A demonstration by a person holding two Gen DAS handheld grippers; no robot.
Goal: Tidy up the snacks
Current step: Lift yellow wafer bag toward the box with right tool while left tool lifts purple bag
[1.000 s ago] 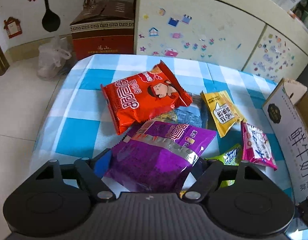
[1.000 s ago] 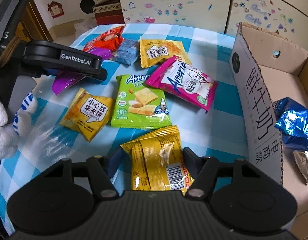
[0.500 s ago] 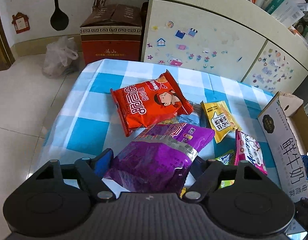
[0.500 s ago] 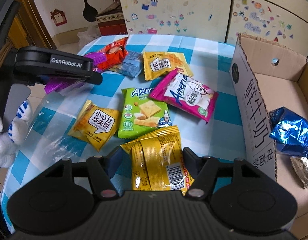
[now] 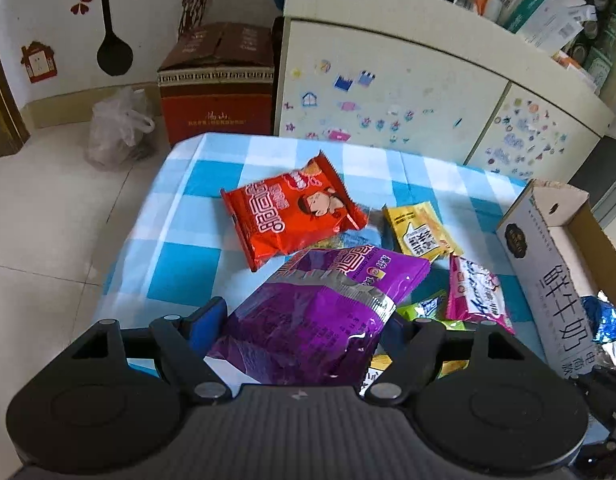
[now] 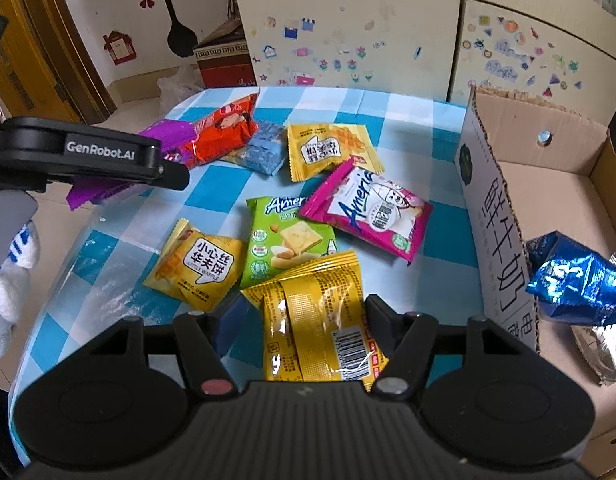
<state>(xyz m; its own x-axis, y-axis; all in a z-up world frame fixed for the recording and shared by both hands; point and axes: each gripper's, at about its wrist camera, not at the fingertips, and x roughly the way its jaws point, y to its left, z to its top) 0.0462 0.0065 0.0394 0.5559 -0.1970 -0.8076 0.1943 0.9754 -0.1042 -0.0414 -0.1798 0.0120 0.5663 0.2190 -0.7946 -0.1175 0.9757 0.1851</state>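
Observation:
My left gripper (image 5: 304,328) is shut on a purple snack bag (image 5: 347,276), held above the blue-checked table (image 5: 180,248). In the right wrist view that same gripper (image 6: 176,176) hangs at the left with the purple bag (image 6: 168,132) in it. My right gripper (image 6: 304,320) is shut on a yellow packet (image 6: 319,280), barcode side up, over the table's near edge. On the cloth lie a red bag (image 5: 292,216), a small blue packet (image 6: 264,148), two yellow waffle packets (image 6: 327,148) (image 6: 196,264), a green packet (image 6: 284,240) and a pink packet (image 6: 367,212).
An open cardboard box (image 6: 547,200) stands at the table's right edge, with a blue foil bag (image 6: 575,280) inside. Behind the table is a cream cabinet (image 5: 387,92) with stickers. A red-brown carton (image 5: 216,100) and a plastic bag (image 5: 116,128) sit on the floor. A white-gloved hand (image 6: 12,280) shows at the left.
My left gripper has risen with the purple bag, so the table looks farther away. The right gripper keeps the yellow packet and has hardly moved.

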